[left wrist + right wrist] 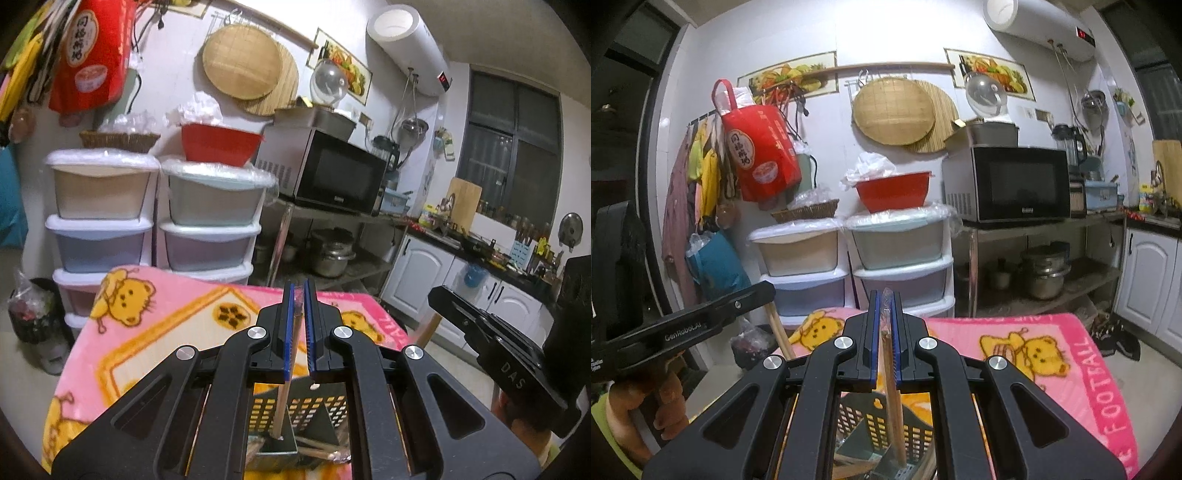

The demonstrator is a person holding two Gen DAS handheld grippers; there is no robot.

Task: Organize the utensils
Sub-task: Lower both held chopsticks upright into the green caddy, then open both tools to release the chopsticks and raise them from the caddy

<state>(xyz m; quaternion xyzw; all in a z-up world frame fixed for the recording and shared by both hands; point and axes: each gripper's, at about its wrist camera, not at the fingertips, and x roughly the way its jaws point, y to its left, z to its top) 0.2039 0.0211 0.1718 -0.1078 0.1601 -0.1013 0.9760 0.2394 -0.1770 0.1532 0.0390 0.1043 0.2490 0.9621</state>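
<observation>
My left gripper [300,291] is shut on a thin wooden chopstick [283,406]; its lower end hangs down into a dark perforated utensil basket [317,410] just below the jaws. My right gripper [885,299] is shut on wooden chopsticks in a clear plastic sleeve [894,398], which also reach down into the same basket [871,417]. More wooden sticks [317,448] lie at the basket's bottom. The right gripper's body [509,362] shows at the right of the left wrist view, the left gripper's body [683,325] at the left of the right wrist view.
The basket stands on a table covered with a pink bear-print blanket [155,332]. Behind it are stacked plastic drawers [99,221], a red basin [218,144], a microwave [332,173] on a metal rack, pots [330,254] and white kitchen cabinets [424,273].
</observation>
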